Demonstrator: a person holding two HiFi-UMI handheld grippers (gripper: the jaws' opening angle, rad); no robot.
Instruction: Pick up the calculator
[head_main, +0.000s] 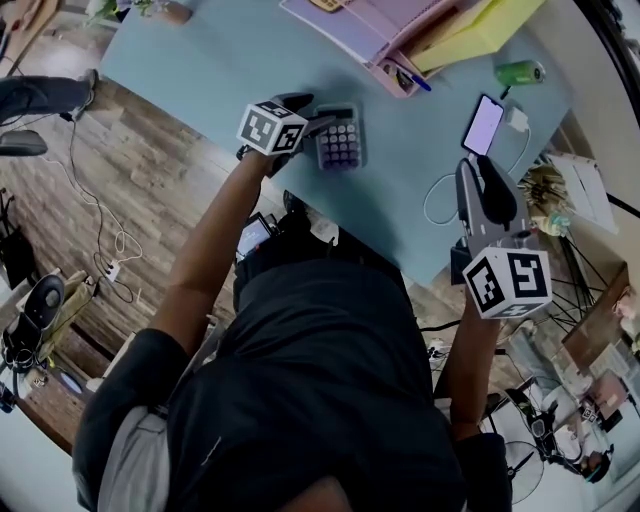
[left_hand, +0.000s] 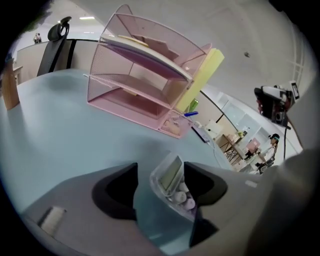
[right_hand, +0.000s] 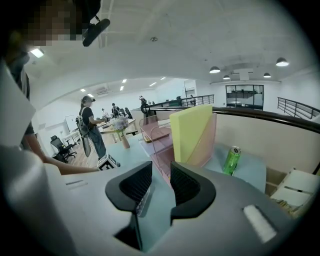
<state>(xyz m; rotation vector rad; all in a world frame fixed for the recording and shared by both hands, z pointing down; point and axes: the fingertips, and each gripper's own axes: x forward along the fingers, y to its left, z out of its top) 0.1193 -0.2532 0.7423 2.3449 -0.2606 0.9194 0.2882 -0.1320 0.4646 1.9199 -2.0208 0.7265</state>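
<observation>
Head view: the left gripper (head_main: 315, 118) is low over the blue bench (head_main: 200, 60). Its jaws are at the calculator (head_main: 338, 140), which lies flat near the bench's front edge. The right gripper (head_main: 482, 175) hangs well apart from it, with a phone (head_main: 485, 125) just ahead of its jaws. A white charger (head_main: 517, 120) and a green can (head_main: 520, 72) lie beyond the phone, and a white cable (head_main: 440, 205) loops beside these jaws. Beyond the left jaws, across bare bench, stands a pink rack (head_main: 365, 30) with a yellow folder (head_main: 480, 30) against it.

Left gripper view: the jaws stand wide apart and grip nothing. The calculator is between them, clear of the left jaw and close by the right one; I cannot tell whether it touches that jaw. Nothing lies ahead of them up to the rack, where a blue pen (left_hand: 192, 114) rests at its foot.

Right gripper view: the jaws stand a little apart, with only bench between them. A thin clear edge shows by the left jaw, too unclear to name. The folder and rack rise ahead, the can is to the jaws' right, and a person (right_hand: 90, 125) stands far off to their left.
</observation>
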